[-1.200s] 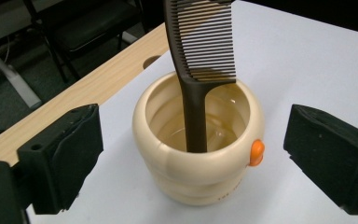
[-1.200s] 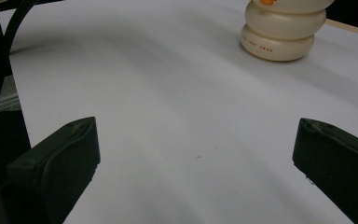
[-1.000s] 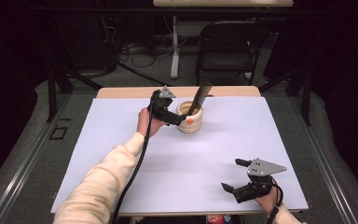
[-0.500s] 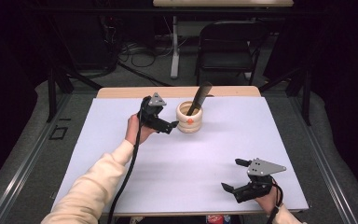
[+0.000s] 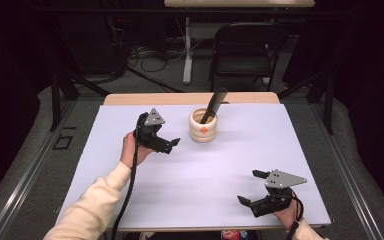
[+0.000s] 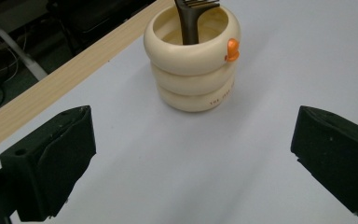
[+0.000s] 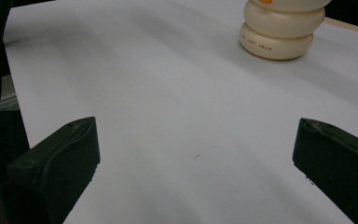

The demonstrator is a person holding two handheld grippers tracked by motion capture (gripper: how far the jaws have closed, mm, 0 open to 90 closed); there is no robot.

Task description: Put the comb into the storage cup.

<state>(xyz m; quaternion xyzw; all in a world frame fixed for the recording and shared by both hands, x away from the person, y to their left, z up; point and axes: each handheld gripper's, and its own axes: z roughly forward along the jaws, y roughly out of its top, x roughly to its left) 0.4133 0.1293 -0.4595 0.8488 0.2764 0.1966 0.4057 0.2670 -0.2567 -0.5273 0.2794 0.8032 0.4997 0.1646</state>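
Orange knob [image 6: 232, 49] on cream holder [image 6: 193, 60]

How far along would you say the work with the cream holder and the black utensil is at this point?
Done, apparently: the black utensil stands inside the cream holder. In hand: nothing; the left gripper hangs open beside the holder, apart from it, and the right gripper sits open near the table's front edge. Nothing visibly remains.

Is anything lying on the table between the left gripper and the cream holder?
Nothing: the left gripper view shows bare white table between the open left gripper and the cream holder, which holds a dark utensil.
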